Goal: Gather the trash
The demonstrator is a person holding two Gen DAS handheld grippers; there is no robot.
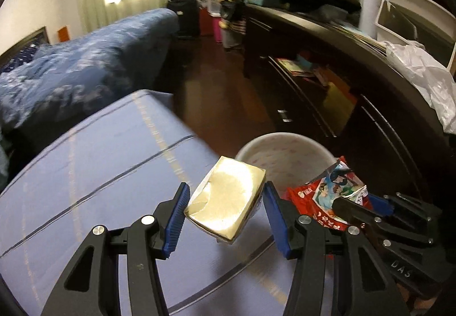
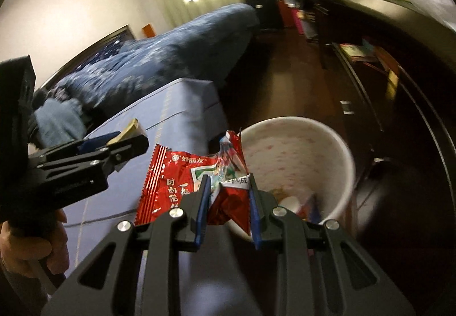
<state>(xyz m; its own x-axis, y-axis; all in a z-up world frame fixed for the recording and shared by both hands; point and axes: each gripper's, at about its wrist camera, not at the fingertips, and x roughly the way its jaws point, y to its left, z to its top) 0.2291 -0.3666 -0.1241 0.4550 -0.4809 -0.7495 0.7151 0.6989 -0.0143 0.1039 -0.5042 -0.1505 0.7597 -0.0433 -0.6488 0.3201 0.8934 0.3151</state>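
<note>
My left gripper (image 1: 226, 196) is shut on a small gold box (image 1: 225, 200) and holds it above the blue mattress edge, just short of the white trash bin (image 1: 256, 149). My right gripper (image 2: 229, 183) is shut on a crumpled red snack wrapper (image 2: 171, 182) and holds it at the near rim of the bin (image 2: 342, 150). The bin holds some trash at its bottom. The wrapper (image 1: 333, 190) and the right gripper (image 1: 379, 206) also show at the right of the left wrist view. The left gripper (image 2: 125, 142) with the gold box (image 2: 129, 129) shows at the left of the right wrist view.
A blue mattress (image 1: 99, 162) lies under the left gripper, with a rumpled blue quilt (image 1: 71, 70) behind. A dark wooden cabinet (image 1: 327, 87) with an open shelf stands right of the bin. A white plastic bag (image 1: 427, 79) lies on top. Dark wood floor (image 1: 216, 87) runs between.
</note>
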